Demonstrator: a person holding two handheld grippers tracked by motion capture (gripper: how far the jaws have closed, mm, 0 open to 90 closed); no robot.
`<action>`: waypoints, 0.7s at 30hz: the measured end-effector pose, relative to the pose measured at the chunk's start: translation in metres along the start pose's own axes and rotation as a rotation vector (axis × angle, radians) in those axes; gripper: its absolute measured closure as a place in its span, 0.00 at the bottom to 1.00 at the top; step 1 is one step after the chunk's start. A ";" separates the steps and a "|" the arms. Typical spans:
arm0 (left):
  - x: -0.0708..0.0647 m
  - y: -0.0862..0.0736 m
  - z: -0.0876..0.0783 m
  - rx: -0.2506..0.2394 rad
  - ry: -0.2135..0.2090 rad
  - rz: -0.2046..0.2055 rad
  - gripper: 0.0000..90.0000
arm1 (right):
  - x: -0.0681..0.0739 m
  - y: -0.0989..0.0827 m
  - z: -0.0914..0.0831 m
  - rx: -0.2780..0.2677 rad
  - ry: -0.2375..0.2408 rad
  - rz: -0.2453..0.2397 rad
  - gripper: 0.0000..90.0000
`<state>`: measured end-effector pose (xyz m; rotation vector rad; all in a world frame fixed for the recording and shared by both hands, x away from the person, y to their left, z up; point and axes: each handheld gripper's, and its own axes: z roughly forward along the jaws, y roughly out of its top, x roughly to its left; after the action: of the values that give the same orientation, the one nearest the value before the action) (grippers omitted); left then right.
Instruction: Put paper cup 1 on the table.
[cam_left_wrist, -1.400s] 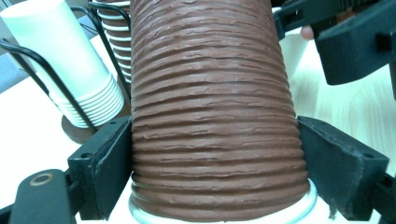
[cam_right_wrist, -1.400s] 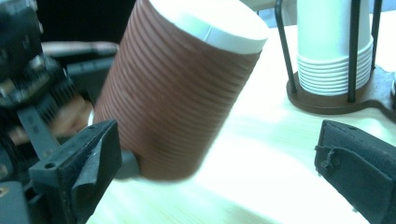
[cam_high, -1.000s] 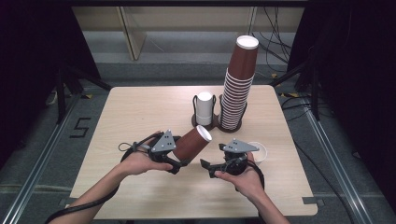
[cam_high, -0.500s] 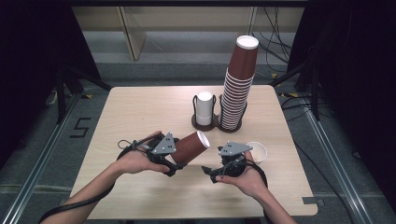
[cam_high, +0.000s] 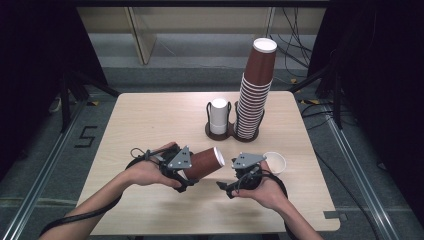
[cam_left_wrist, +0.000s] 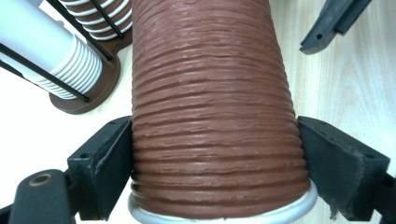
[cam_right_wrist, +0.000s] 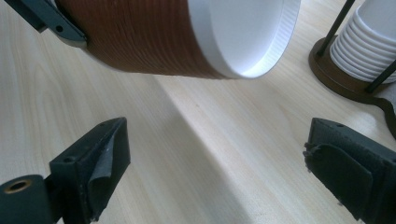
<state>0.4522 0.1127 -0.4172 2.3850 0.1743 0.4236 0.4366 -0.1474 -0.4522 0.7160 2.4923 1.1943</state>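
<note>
A brown ribbed paper cup (cam_high: 202, 163) lies on its side in the air, low over the table's near middle. My left gripper (cam_high: 191, 169) is shut on it near its base, and in the left gripper view both pads press the cup's (cam_left_wrist: 210, 93) sides. The cup's white-rimmed mouth (cam_right_wrist: 243, 32) points toward my right gripper (cam_high: 231, 176). That gripper (cam_right_wrist: 219, 135) stands open a little short of the mouth, with nothing but bare table between its jaws.
A tall stack of brown cups (cam_high: 255, 95) and a shorter stack of white lids (cam_high: 218, 115) stand in a wire holder at the table's far middle. One white lid (cam_high: 274, 162) lies on the table just right of my right hand.
</note>
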 end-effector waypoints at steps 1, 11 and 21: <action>0.000 0.000 0.000 0.006 -0.002 0.002 0.16 | 0.001 0.000 0.000 0.008 0.005 0.018 0.08; -0.001 0.001 0.002 0.046 -0.025 0.032 0.16 | 0.001 0.001 0.002 0.027 0.037 -0.047 0.09; -0.005 0.004 0.004 0.089 -0.066 0.080 0.16 | 0.001 0.002 0.003 0.066 0.074 -0.091 0.10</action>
<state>0.4492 0.1062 -0.4191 2.4957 0.0687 0.3808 0.4382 -0.1439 -0.4522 0.5769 2.6055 1.1310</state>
